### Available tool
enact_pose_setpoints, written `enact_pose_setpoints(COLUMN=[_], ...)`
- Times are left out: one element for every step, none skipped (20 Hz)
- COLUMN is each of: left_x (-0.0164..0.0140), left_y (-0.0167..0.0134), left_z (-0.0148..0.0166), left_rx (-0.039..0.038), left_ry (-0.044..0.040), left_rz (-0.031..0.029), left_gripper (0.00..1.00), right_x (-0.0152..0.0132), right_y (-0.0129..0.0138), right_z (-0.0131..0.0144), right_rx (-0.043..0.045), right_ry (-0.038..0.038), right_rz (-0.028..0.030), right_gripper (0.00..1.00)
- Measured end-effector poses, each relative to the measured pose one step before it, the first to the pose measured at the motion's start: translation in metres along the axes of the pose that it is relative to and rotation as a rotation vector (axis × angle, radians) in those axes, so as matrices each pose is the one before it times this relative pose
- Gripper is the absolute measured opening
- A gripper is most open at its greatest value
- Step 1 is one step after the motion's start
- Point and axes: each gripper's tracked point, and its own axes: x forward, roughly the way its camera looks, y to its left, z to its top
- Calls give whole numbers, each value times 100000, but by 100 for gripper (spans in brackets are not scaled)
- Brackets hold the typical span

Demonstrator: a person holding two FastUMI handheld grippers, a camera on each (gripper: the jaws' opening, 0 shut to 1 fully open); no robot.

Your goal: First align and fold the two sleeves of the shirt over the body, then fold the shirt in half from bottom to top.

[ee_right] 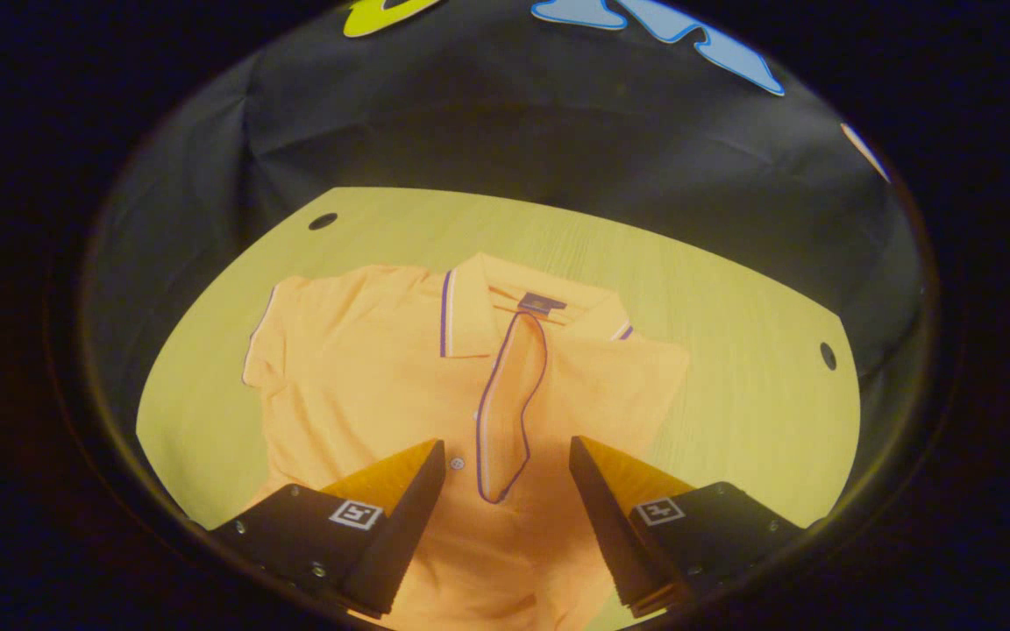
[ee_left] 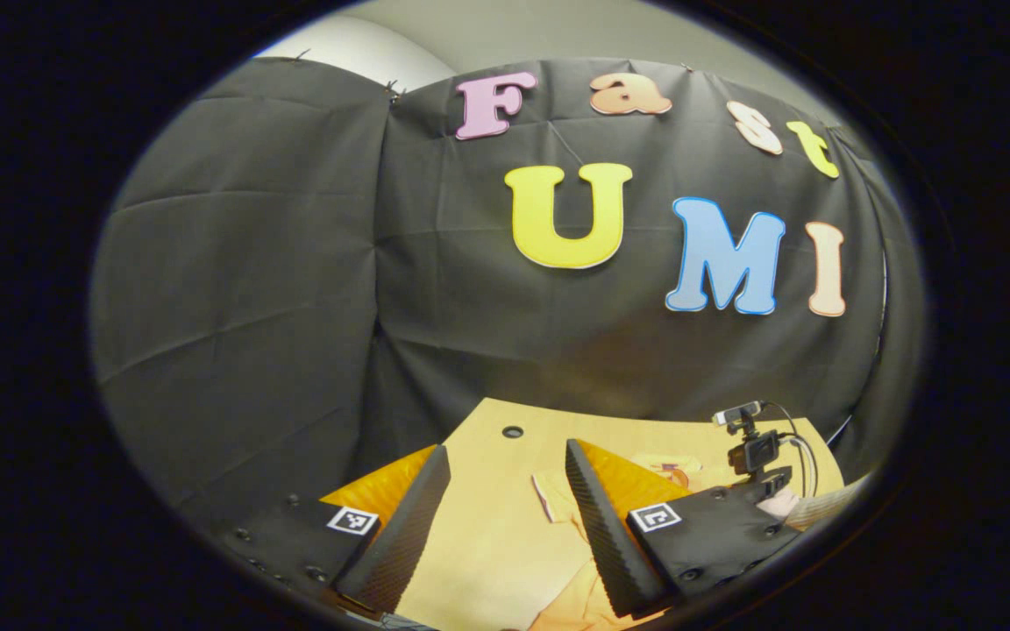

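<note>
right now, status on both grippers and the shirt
Left gripper open, empty. Right gripper open above shirt. Shirt flat on table, sleeves unfolded. Nothing in the way.

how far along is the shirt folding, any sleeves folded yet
Just starting. The orange shirt lies flat, collar away, and the sleeve at the view's left is still spread out. Right gripper hovers open above the placket; left gripper is open, holding nothing. Both sleeve folds and the bottom-to-top fold remain.

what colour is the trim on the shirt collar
Dark purple-blue piping on the collar of the orange shirt, clearest in the right gripper view.
</note>
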Motion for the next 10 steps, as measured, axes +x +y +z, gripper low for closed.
enact_pose_setpoints(left_x=[380, 288, 478, 489, 677, 766, 844, 1113, 1116, 1090], left_y=[-92, 15, -60, 62, -7, -127, -141, -223, -227, -329], left_z=[-432, -479, -421, -246, -399, -392, -467, -266, -311, -393], left_rx=[-286, -362, -278, -151, -61, 117, 469, 812, 539, 269], left_ry=[1107, 1048, 908, 508, 759, 580, 816, 522, 569, 550], left_rz=[-191, -466, -506, -536, -868, -919, -1145, -991, -1481, -1935], left_gripper=[88, 90, 90, 89, 89, 89, 89, 90, 89, 89], right_x=[-461, -497, -582, -615, -678, -753, -810, -916, -722, -824], right_y=[-110, 17, -66, -192, -92, -146, 24, 59, 19, 43], right_z=[306, 235, 312, 278, 454, 388, 484, 381, 424, 455], right_rx=[333, 156, -35, -166, -16, 414, 970, 1510, 1376, 1525], right_ry=[-1203, -1258, -1175, -1428, -1910, -1970, -1938, -1981, -1788, -1951], right_rz=[-61, 116, -149, -306, -365, -359, 94, 146, 74, -16], right_gripper=[88, 89, 89, 89, 89, 89, 88, 89, 88, 89])
